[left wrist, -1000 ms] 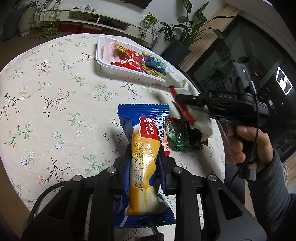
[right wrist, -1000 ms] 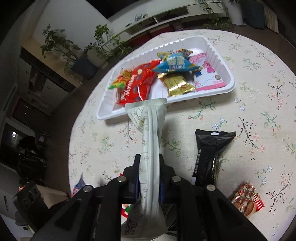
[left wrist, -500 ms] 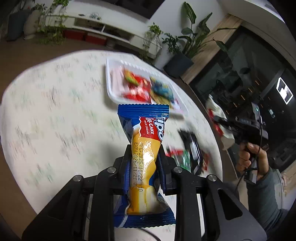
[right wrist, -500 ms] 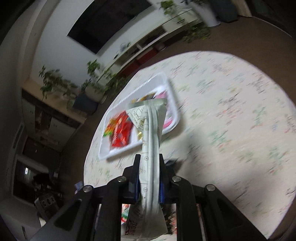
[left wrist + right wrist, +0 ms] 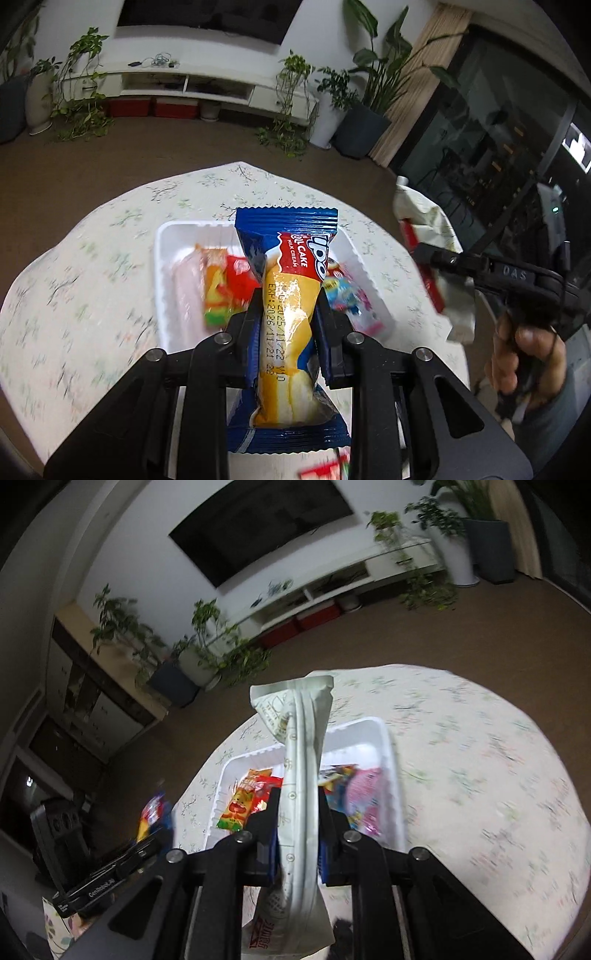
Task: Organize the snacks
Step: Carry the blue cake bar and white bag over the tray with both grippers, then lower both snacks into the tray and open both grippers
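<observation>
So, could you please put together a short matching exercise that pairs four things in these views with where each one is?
Things:
1. blue cake packet
2. cream-white packet
3. pink packet
4. white tray

Places:
a. lying in the tray
b. resting on the flowered tablecloth
c. clamped in the left gripper
d. clamped in the right gripper

Pairs: 1-c, 2-d, 3-a, 4-b
</observation>
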Tool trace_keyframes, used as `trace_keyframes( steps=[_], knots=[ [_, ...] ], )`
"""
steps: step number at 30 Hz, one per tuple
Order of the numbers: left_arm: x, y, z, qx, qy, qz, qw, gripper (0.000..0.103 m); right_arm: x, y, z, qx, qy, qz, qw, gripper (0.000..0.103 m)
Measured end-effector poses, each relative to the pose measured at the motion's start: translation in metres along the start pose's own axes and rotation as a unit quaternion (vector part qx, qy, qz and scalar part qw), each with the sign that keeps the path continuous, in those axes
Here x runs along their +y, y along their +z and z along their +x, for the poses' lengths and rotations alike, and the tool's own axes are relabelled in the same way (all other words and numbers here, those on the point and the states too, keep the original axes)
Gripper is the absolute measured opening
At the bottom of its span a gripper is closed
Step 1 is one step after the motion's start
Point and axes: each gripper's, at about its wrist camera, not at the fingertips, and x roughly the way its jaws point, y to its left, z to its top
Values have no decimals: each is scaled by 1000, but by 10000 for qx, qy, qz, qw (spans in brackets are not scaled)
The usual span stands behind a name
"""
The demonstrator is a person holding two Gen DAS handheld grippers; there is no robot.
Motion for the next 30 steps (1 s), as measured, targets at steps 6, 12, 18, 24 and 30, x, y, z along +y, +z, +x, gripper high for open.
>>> trace_keyframes(
  steps=[6,12,18,24,30],
  knots=[
    [-8,4,63,322,244,75,9992,22,2,6,51,338,-369,-276,9984,17],
    [1,-9,95,464,400,13,9981,23,-17,3,81,540,-919,-493,9931,17],
    [0,-14,114,432,458,45,9980,24,-24,-7,100,717,-1140,-691,9885,17],
    [0,-17,124,413,512,97,9978,26,-22,-15,113,782,-1149,-800,9871,17],
    [-4,-23,128,374,515,164,9978,30,-25,-22,112,791,-1214,-816,9861,21]
  ],
)
